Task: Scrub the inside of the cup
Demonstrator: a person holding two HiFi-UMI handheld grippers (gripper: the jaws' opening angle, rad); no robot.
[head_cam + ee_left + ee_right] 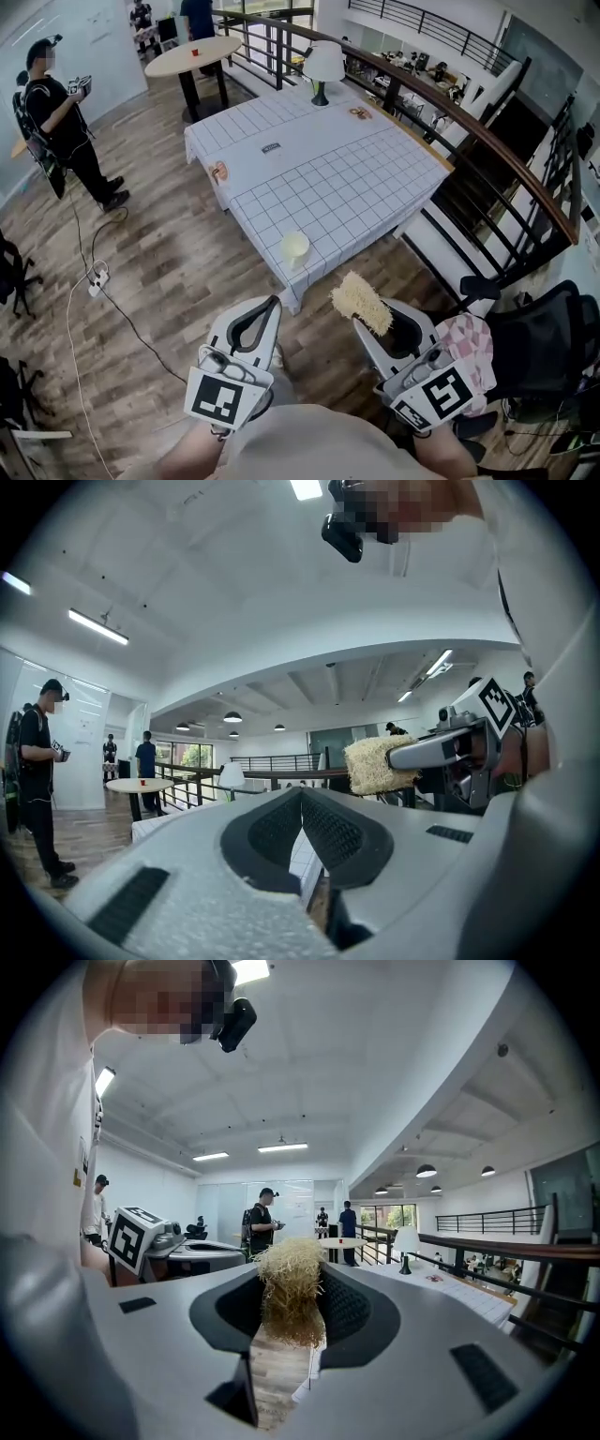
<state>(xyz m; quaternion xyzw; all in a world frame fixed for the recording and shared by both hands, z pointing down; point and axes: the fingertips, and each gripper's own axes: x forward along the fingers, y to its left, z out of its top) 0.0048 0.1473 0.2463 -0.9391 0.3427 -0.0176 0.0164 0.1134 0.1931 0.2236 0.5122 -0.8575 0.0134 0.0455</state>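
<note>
A pale yellow-green cup [294, 247] stands upright near the front corner of the table [356, 178], which wears a white grid cloth. Both grippers hover over the wooden floor short of that corner, apart from the cup. My left gripper [271, 303] [302, 795] is shut with nothing in it. My right gripper [373, 317] [291, 1283] is shut on a straw-coloured fibre scrubber [360, 300] [292, 1290], whose tuft sticks out past the jaws. The left gripper view also shows the scrubber [378, 766] to its right. The cup is hidden in both gripper views.
A white lamp [323, 64] and small items sit on the table's far side. A dark railing [487, 141] with stairs runs along the right. A chair with a chequered cloth [473, 345] is near my right. A person [58, 122] stands far left; a power strip [97, 278] lies on the floor.
</note>
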